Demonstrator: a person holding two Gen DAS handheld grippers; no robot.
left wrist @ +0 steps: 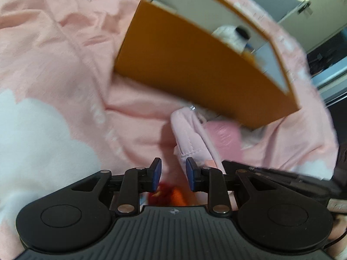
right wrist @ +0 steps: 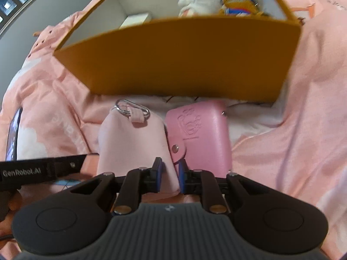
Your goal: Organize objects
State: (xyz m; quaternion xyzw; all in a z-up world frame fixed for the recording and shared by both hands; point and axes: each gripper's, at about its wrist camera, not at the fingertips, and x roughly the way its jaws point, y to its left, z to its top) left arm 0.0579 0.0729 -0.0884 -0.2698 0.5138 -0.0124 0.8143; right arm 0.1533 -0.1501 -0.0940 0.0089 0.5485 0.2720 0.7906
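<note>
Right wrist view: the right gripper (right wrist: 169, 174) points steeply down over a pale pink pouch (right wrist: 132, 145) lying on a pink bedspread (right wrist: 303, 108). Its blue-padded fingers (right wrist: 159, 173) stand a narrow gap apart, with the pouch's near corner between them; whether the pads press on the fabric cannot be told. A metal carabiner (right wrist: 132, 108) sits at the pouch's far end. Just beside the pouch, on its right and touching it, lies a darker pink snap case (right wrist: 201, 136) with an embossed figure. Beyond both stands an open orange box (right wrist: 177, 60) holding a white plush toy (right wrist: 199, 0), an orange and blue toy (right wrist: 240, 6) and a small white box (right wrist: 136, 20).

Left wrist view (blurred): the left gripper (left wrist: 171, 173) hovers with fingers moderately spread and nothing between the pads; the pouch (left wrist: 188, 134) lies just ahead, the orange box (left wrist: 195, 69) further on. A red and orange object (left wrist: 167, 195) shows below the gripper, unidentifiable
</note>
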